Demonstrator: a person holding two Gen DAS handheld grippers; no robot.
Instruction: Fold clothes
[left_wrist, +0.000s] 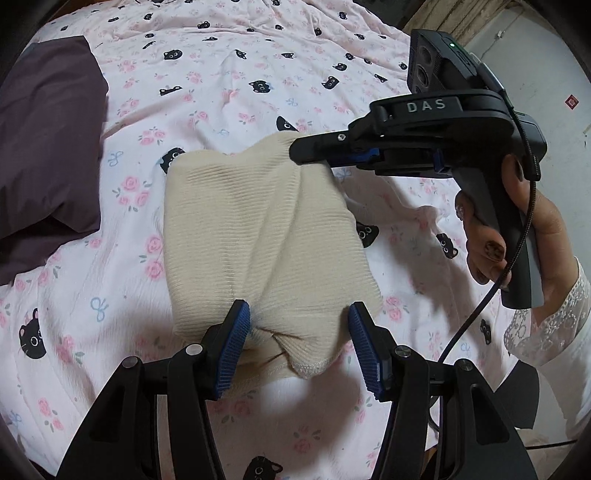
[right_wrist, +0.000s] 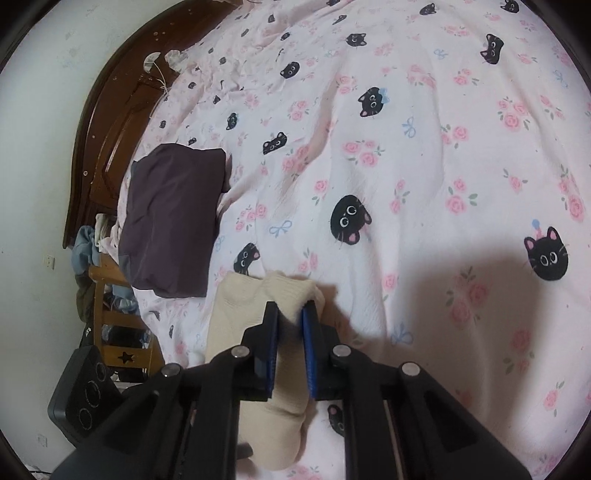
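- Here, in the left wrist view, a folded cream knit garment (left_wrist: 266, 236) lies on a pink bedspread (left_wrist: 221, 81) printed with black cat faces and roses.
- The left gripper (left_wrist: 299, 343) stands spread, its blue pads (left_wrist: 232, 347) on either side of the garment's near, bunched end; whether the pads touch the cloth cannot be told.
- At the garment's far right corner, the right gripper (left_wrist: 301, 149), held in the person's right hand (left_wrist: 517, 229), comes in from the right, its fingers pressed onto the knit.
- A dark purple folded cloth (left_wrist: 44, 147) rests on the bedspread to the left, apart from the cream garment.
- In the right wrist view, the right gripper (right_wrist: 290, 314) pinches a raised edge of the cream garment (right_wrist: 236, 317) between its nearly closed fingers.
- The garment runs from the fingers down toward the camera, passing under the gripper body.
- The purple cloth (right_wrist: 173, 221) lies just beyond it to the left, near a wooden headboard (right_wrist: 110, 122).
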